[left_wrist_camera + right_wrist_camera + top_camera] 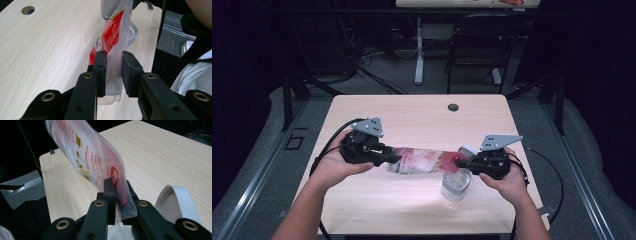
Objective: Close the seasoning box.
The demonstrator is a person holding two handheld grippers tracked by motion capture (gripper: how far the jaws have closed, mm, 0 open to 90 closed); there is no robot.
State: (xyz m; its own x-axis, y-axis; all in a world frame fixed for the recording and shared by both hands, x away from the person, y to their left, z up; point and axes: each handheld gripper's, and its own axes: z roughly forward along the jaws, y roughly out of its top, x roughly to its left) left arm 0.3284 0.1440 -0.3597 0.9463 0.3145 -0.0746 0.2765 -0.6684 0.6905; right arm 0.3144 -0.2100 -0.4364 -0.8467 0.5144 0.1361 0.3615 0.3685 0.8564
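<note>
High view: the bag, clear with red print, hangs stretched level between left gripper and right gripper, its right end above a glass jar on the table.
Left gripper view: jaws part-closed, pads pinching the bag's clear end.
Right gripper view: jaws nearly together, clamping the bag's edge; red lettering too small to read; white lid just beside.

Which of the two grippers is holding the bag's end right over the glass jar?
The right gripper. It pinches the bag end directly above the glass jar; the left gripper clamps the opposite end, over bare table.
</note>
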